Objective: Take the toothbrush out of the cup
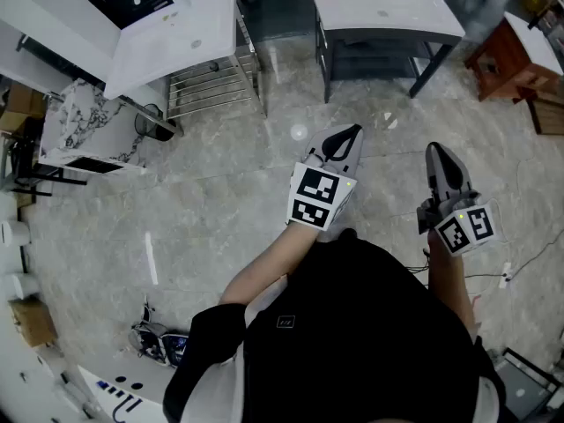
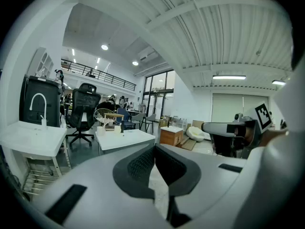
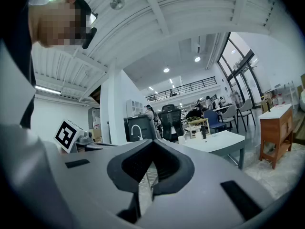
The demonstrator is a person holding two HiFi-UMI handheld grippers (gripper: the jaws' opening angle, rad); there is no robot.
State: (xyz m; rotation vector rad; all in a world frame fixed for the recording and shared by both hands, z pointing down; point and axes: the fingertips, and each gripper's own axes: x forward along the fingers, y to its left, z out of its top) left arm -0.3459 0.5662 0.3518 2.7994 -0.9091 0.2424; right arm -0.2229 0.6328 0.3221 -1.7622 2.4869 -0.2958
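No toothbrush or cup can be made out with certainty in any view. A few small items stand on the white table point(image 2: 125, 139) ahead, too small to identify. In the head view my left gripper point(image 1: 352, 131) and right gripper point(image 1: 435, 152) are both held at waist height above the marble floor point(image 1: 220, 210), pointing toward that table point(image 1: 383, 11). The left gripper point(image 2: 155, 147) is shut with nothing between its jaws. My right gripper point(image 3: 152, 142) is also shut and empty. Each gripper view also shows the other gripper off to one side.
A white sink unit with a faucet point(image 1: 176, 38) stands at the far left over a metal rack point(image 1: 211, 82). A marble-patterned slab point(image 1: 88, 122) lies beside it. A wooden cabinet point(image 1: 515, 55) is at the far right. Cables point(image 1: 507, 276) run along the floor at the right.
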